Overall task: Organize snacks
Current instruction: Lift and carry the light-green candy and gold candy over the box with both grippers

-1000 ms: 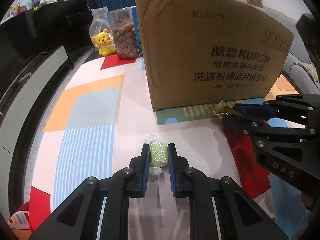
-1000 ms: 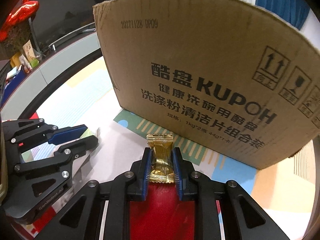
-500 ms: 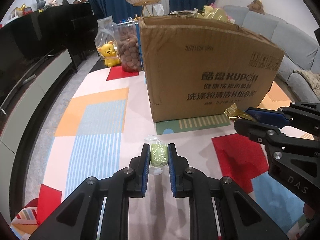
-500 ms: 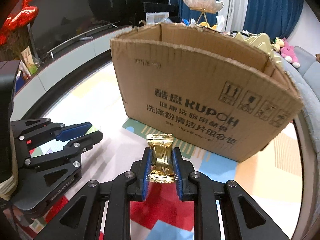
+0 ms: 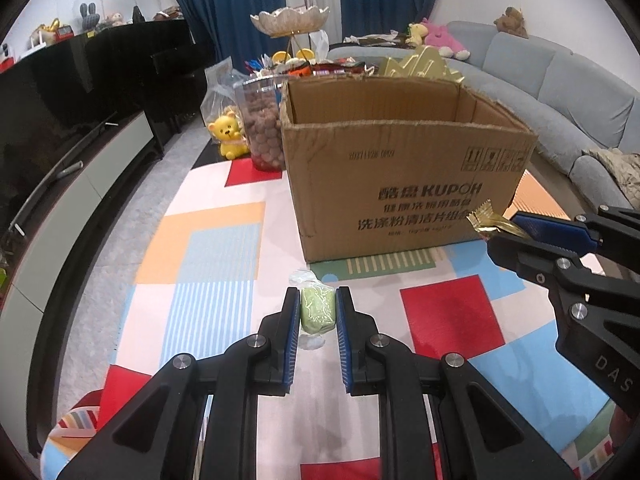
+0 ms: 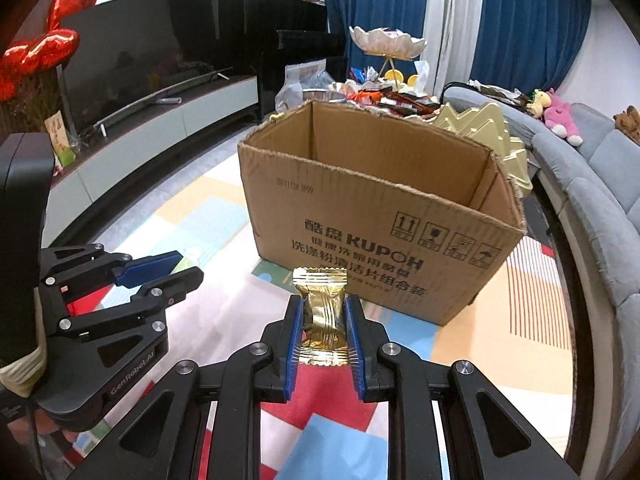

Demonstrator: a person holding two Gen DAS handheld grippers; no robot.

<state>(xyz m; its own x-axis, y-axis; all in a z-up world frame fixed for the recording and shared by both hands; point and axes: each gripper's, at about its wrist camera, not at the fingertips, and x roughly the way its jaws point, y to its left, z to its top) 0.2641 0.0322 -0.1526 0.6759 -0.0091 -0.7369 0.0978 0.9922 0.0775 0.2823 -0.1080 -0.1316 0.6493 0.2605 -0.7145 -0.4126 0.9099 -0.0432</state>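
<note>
My left tongs (image 5: 317,312) clamp a green wrapped sweet (image 5: 317,309), my right tongs (image 6: 323,318) a gold-wrapped candy (image 6: 322,312), both held above the patterned desk (image 5: 208,264) near the open cardboard box (image 5: 404,168) (its torn rim just beyond).

A long black TV cabinet (image 5: 80,92) with grey drawer fronts curves down the left of both frames, and deep blue curtains (image 5: 224,4) with a white sheer panel hang along the top. A grey sofa (image 5: 560,92) sweeps across the right, while a mat of coloured blocks (image 5: 208,248) fills the lower centre.
</note>
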